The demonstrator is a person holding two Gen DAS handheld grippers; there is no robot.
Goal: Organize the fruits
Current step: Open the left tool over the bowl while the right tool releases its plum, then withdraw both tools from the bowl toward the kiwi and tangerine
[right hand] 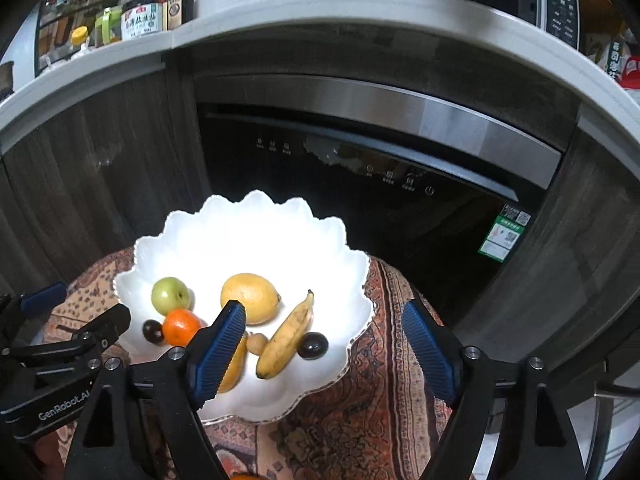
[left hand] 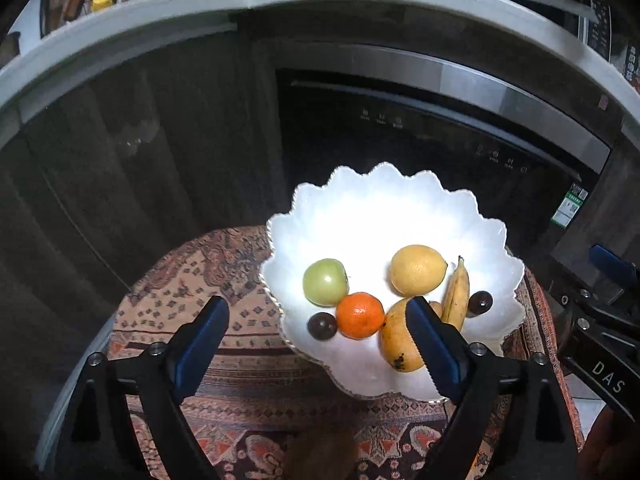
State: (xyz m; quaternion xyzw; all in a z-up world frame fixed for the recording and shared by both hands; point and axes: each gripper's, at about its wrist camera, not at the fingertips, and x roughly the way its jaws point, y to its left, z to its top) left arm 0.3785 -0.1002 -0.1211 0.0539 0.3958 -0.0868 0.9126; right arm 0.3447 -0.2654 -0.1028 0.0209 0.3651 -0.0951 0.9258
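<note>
1. Seven or so fruits sit in the white scalloped bowl [left hand: 400, 208] already: green apple [left hand: 325, 281], lemon [left hand: 417, 269], orange [left hand: 360, 315], banana [left hand: 456, 294], mango [left hand: 400, 338], and two dark plums [left hand: 322, 325]. A small tan fruit [right hand: 256, 343] sits beside the banana too.
2. They bunch in the near half of the bowl, orange touching the mango and the apple; the far half is bare.
3. Left gripper [left hand: 316, 344] hangs wide open over the bowl's near rim, holding nothing.
4. Right gripper [right hand: 324, 348] is just as wide open and empty, its left finger [right hand: 218, 354] in front of the mango.
5. Outward now: the bowl rests on a patterned cloth [left hand: 192, 280]. At the bottom edge of the left view lies a brownish, blurred round thing [left hand: 320, 456], maybe a kiwi. At the bottom edge of the right view peeks a sliver of something orange [right hand: 246, 476].
6. My read: most of the job looks done, with perhaps one or two stragglers on the cloth left to bring in.
7. Behind it all is a dark built-in appliance [right hand: 360, 184] under the counter [right hand: 320, 8].
</note>
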